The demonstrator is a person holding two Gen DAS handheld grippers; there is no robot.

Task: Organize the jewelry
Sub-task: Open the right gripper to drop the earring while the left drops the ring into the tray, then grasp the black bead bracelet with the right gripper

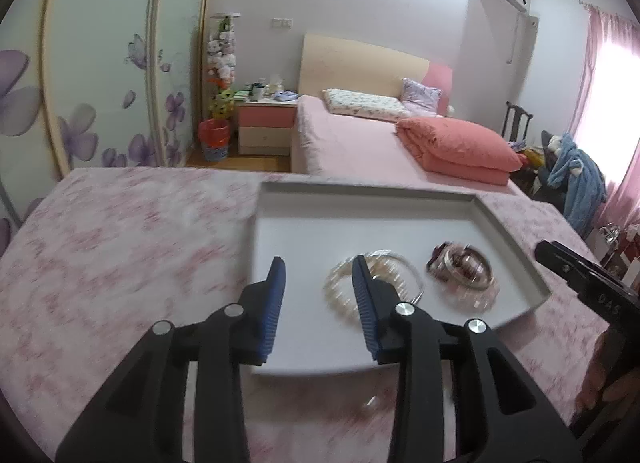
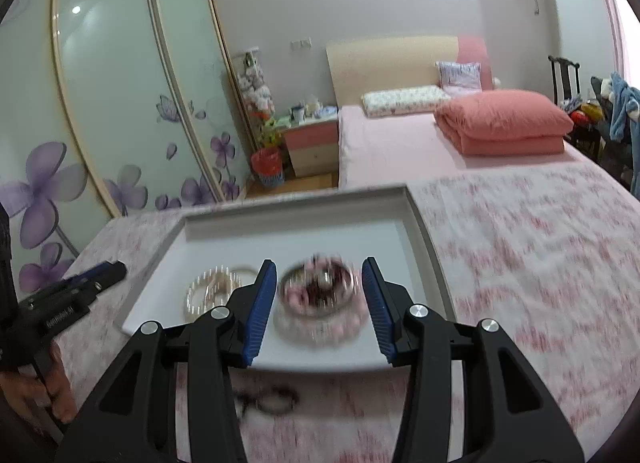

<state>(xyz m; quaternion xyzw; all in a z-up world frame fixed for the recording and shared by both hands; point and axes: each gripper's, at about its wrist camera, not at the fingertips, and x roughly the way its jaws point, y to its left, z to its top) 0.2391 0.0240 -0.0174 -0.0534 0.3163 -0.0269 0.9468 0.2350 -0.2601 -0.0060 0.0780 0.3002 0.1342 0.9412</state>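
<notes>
The left gripper (image 1: 318, 267) is hovering over a grey tray (image 1: 516, 239) with its jaws partly open and gripping nothing. A pearl bracelet (image 1: 340, 295) is lying on the tray floor just beyond and beneath the right-hand jaw, overlapping a thin silver bangle (image 1: 416, 279). Farther right of those jaws a blurred pile of pink beaded bracelets and bangles (image 1: 464, 275) is sitting in the tray.

The right gripper (image 2: 320, 265) is also standing partly open and empty, that same pile (image 2: 320, 295) lying below and between its jaws without touching them. The pearl bracelet (image 2: 204, 291) is resting to the left of its jaws. Nearer the camera, beneath the jaws, a dark bracelet (image 2: 272, 403) is lying outside the tray on the pink floral cloth (image 2: 520, 263) covering the tabletop.
</notes>
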